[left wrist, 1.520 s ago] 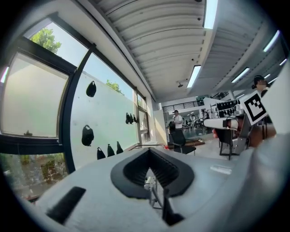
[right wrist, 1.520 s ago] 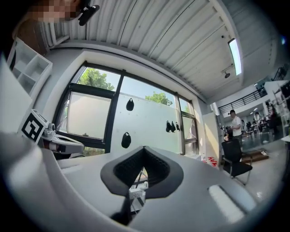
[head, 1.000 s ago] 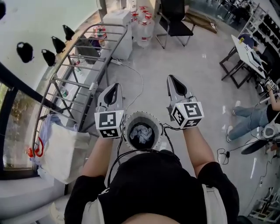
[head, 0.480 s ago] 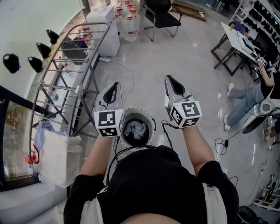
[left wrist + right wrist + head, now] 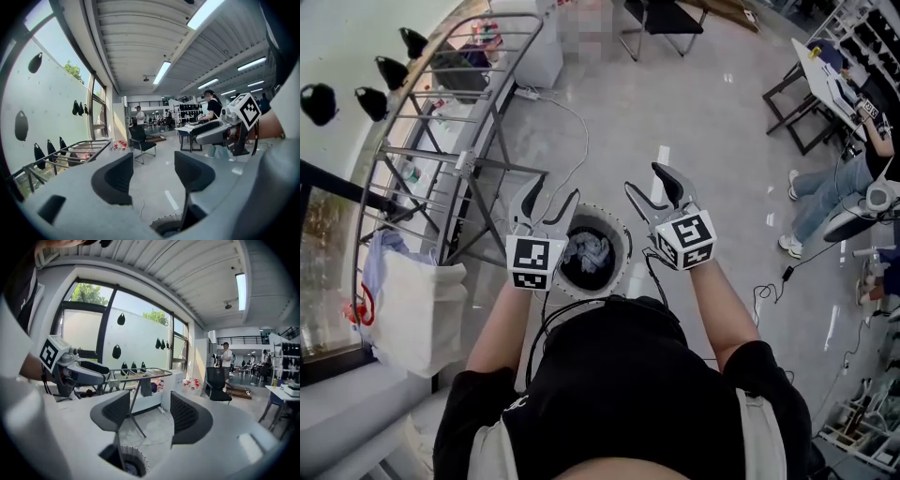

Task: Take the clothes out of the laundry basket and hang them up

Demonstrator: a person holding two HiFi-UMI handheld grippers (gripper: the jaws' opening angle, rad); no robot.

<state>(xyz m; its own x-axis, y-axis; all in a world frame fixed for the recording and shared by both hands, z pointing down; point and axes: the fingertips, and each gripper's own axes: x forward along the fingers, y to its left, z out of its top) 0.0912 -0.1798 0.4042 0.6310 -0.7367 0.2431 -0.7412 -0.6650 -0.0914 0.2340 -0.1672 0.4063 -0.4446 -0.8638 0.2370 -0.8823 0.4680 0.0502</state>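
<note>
Flanking the laundry basket (image 5: 623, 246) of clothes (image 5: 587, 253), left gripper (image 5: 550, 190) and right gripper (image 5: 645, 180), jaws opening, nothing between them.

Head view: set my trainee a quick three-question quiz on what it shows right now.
1. True or false: the left claw grips a garment.
2. On which side of the person does the grey metal drying rack stand? A: left. B: right.
3. What lies inside the round white perforated laundry basket?

Key:
1. False. Its jaws are opening, with nothing between them.
2. A.
3. Crumpled grey-blue clothes.
</note>
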